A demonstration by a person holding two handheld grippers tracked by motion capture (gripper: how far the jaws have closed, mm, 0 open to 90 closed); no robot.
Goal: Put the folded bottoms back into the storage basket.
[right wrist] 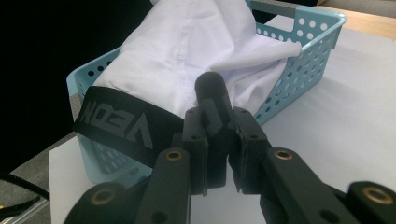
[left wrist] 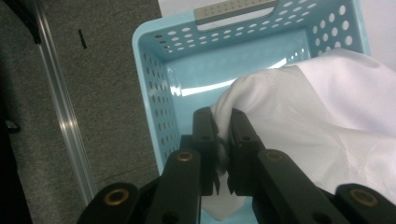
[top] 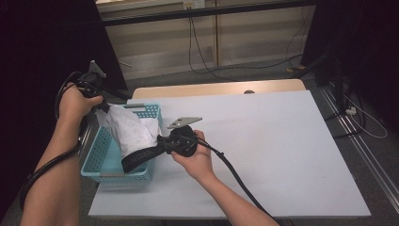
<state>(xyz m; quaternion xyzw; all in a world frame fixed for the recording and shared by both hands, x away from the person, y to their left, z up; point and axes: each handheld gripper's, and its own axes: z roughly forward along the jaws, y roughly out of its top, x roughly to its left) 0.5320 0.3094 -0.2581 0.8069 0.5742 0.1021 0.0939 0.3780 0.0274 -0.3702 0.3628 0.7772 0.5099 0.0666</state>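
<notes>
A white garment (top: 128,128) with a black lettered waistband (top: 139,158) is stretched above a light blue perforated basket (top: 99,157) at the table's left edge. My left gripper (top: 101,108) is shut on the garment's far white end; in the left gripper view the jaws (left wrist: 222,122) pinch a fold of the cloth (left wrist: 317,107) over the basket's bare floor (left wrist: 205,70). My right gripper (top: 160,143) is shut on the waistband at the near end. In the right gripper view the band (right wrist: 121,126) runs left from the jaws (right wrist: 219,119), with white cloth (right wrist: 187,42) rising behind it over the basket (right wrist: 308,51).
The basket stands on a white tabletop (top: 273,150) with a wooden strip (top: 216,88) at its far edge. Grey carpet with a metal rail (left wrist: 65,116) lies left of the basket. Cables (top: 207,66) run over the floor behind the table.
</notes>
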